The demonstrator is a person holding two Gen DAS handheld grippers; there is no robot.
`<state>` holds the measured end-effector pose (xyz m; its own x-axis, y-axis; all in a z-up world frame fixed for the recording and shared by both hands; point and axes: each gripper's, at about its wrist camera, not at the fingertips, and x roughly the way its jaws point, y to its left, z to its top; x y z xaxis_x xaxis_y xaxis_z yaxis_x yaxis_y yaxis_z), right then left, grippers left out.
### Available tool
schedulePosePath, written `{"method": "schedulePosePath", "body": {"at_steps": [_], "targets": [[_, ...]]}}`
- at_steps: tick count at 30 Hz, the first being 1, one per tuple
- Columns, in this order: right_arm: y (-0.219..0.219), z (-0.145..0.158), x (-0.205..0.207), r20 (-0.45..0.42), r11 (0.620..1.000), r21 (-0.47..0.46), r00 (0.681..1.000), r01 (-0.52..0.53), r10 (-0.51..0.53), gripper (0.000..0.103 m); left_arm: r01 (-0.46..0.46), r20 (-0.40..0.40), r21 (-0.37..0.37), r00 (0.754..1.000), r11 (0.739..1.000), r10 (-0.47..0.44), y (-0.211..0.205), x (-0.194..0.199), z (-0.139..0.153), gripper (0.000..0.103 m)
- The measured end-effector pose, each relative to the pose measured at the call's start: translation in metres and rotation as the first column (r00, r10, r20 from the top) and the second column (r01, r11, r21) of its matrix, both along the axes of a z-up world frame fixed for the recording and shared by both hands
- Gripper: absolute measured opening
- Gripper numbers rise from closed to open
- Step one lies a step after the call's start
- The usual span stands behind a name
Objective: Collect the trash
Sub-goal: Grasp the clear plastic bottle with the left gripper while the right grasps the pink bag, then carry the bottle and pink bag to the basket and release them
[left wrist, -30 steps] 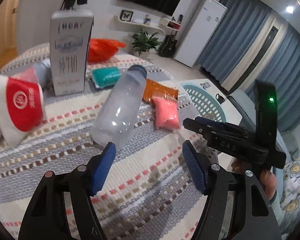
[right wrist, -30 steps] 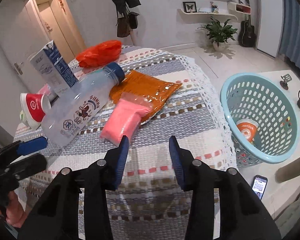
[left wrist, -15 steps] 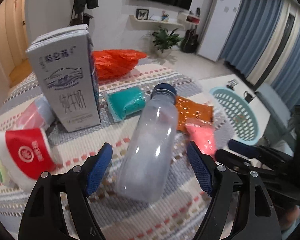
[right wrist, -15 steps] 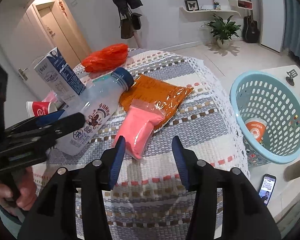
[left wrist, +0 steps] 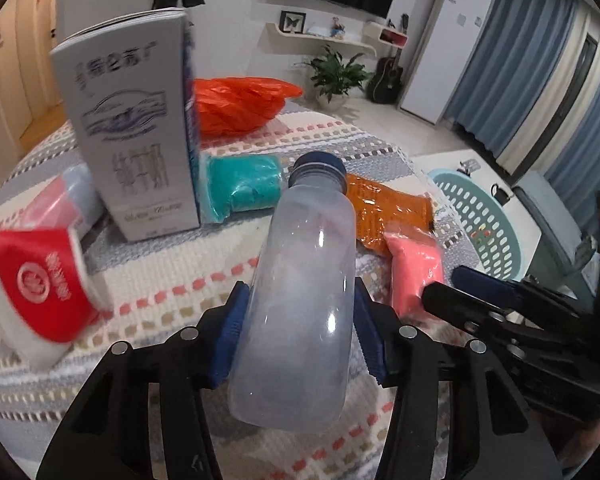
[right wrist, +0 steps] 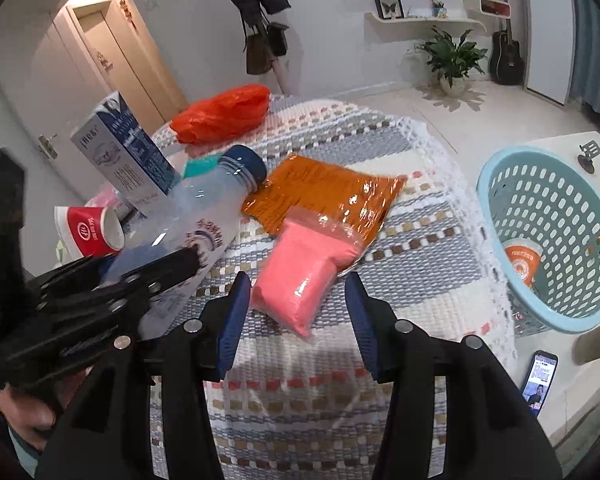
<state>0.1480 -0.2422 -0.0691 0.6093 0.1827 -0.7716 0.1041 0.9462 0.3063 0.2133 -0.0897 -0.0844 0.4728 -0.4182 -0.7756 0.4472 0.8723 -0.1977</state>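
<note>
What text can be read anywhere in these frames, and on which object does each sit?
"纯牛奶": tall grey-white milk carton, large characters; its smaller print is blurred.
Red-and-white paper cup: round logo, unreadable.
Clear plastic bottle: label blurred.
Orange cup in the pale blue plastic basket: too small.

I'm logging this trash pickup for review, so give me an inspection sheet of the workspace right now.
Surface: striped woven cloth over a round table.
Job's things: clear bottle lying down, blue cap away from the camera; pink pouch resting partly on orange pouch; teal pouch; red paper cup on its side; milk carton upright; orange plastic bag; blue basket holding one cup.
Clutter: phone beside the basket.
Grippers: left gripper fingers against the bottle's sides; right gripper open around the pink pouch's near end.
Cables: nothing seen.
Surroundings: potted plant, guitar, wall TV.
</note>
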Motion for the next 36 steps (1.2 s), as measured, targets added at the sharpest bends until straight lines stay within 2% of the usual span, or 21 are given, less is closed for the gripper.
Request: {"method": "schedulePosePath", "body": {"at_steps": [8,15,18,26,30,36], "targets": [[0.005,-0.012,0.017,-0.051,1.0,0.013,0.998,0.026,-0.025,0.046,-0.033,-0.001,-0.057,0.999,0.998,0.033,0.024,-0.022,0.001,0.048],[0.006,-0.012,0.024,-0.049,0.999,0.008,0.998,0.038,-0.038,0.046,-0.025,-0.005,-0.056,1.0,0.998,0.025,0.026,-0.03,-0.001,0.048],[0.012,-0.011,0.023,-0.048,0.998,-0.061,0.998,0.025,-0.027,0.037,-0.028,-0.005,-0.063,1.0,0.998,0.028,0.028,-0.035,-0.003,0.048],[0.003,-0.001,0.003,0.006,0.998,-0.058,1.0,0.016,-0.015,0.034,-0.04,0.005,-0.127,0.999,0.991,0.041,0.033,-0.055,0.0,0.045],[-0.009,0.015,-0.005,0.05,0.998,-0.05,0.998,0.032,-0.029,0.034,-0.044,0.03,-0.184,0.998,0.982,0.05,0.034,-0.062,0.015,0.045],[-0.035,0.034,-0.014,0.102,0.997,-0.027,0.993,0.068,-0.065,0.034,-0.032,0.087,-0.228,0.995,0.973,0.053,0.023,-0.069,0.042,0.045]]}}
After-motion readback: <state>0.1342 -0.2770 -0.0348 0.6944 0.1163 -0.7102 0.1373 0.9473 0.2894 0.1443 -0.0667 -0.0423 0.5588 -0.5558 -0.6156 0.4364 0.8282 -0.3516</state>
